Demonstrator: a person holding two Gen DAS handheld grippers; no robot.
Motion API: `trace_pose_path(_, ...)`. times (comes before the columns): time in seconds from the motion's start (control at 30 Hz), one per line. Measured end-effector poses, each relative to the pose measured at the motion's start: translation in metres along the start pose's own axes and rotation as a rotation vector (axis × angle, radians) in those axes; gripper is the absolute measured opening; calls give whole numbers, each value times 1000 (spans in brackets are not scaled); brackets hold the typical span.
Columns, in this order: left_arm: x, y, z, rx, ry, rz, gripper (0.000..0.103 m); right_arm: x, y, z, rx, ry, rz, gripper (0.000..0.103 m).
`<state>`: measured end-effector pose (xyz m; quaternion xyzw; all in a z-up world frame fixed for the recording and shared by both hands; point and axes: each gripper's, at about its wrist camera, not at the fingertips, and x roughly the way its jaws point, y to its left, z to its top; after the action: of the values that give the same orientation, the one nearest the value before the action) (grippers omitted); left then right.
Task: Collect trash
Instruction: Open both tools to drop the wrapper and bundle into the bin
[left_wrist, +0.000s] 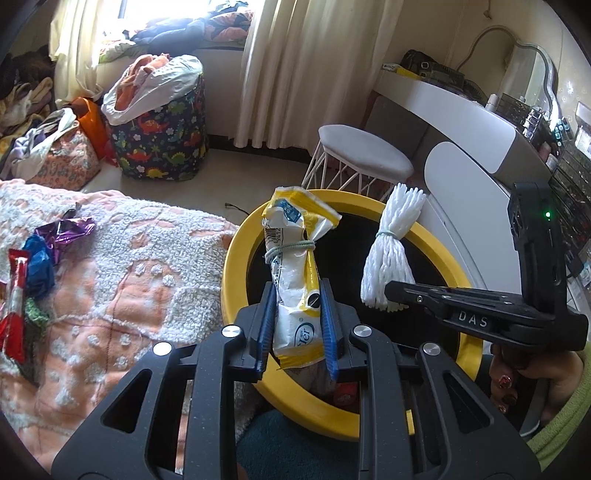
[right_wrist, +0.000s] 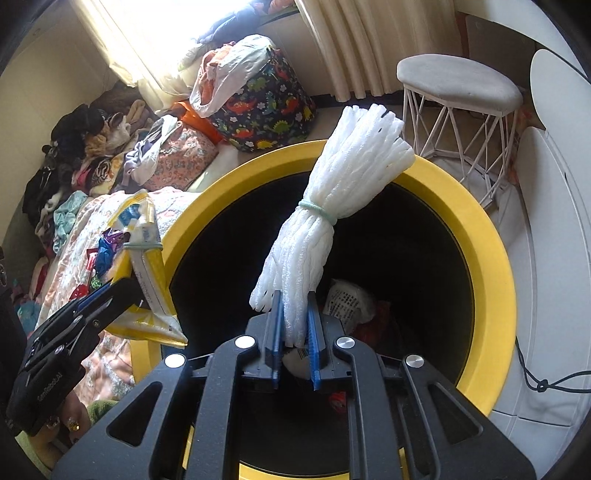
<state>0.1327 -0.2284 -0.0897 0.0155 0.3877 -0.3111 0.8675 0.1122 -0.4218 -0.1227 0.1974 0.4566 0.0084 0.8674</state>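
Left wrist view: my left gripper (left_wrist: 299, 325) is closed to a narrow gap on the lower half of a yellow-and-white wrapper roll (left_wrist: 295, 266), which stands upright between the blue pads (left_wrist: 267, 328) and is cinched near its middle by a pale elastic band (left_wrist: 291, 249); it hangs over the near edge of the yellow-rimmed bin (left_wrist: 236, 258). I judge the roll to be light, crinkly film that yields under the pads and could slide if gripped on its glossy end, so the bunched section below the band is the better hold. Right wrist view: my right gripper (right_wrist: 295, 332) has a white foam-net bundle (right_wrist: 332, 206) between its blue pads (right_wrist: 316, 332), which meet the bundle's lower end only; whether they press it firmly I cannot tell, the gap being slim. The bundle leans up and away over the bin's dark opening, its far tip crossing the rim (right_wrist: 491, 258), and a green band (right_wrist: 317, 210) binds its waist. I judge it very light, soft and springy, likely to drop cleanly and not fragile. Loose candy wrappers (left_wrist: 55, 236) lie on the fleecy bed cover (left_wrist: 140, 266) beside the bin, not yet collected.
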Motion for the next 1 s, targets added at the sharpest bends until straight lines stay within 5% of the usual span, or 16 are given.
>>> trace_pose_path(0.07,-1,0,0,1,-9,2,30,-1,-1,0,14,-4,-4,34)
trace_pose_path(0.37,-24,12,-5,-56,-98,64,88,-12,4,4,14,-76,-10,58)
trace_pose_path(1.0,-79,64,-8,-175,-227,206,92,-39,47,7,-76,-217,27,70)
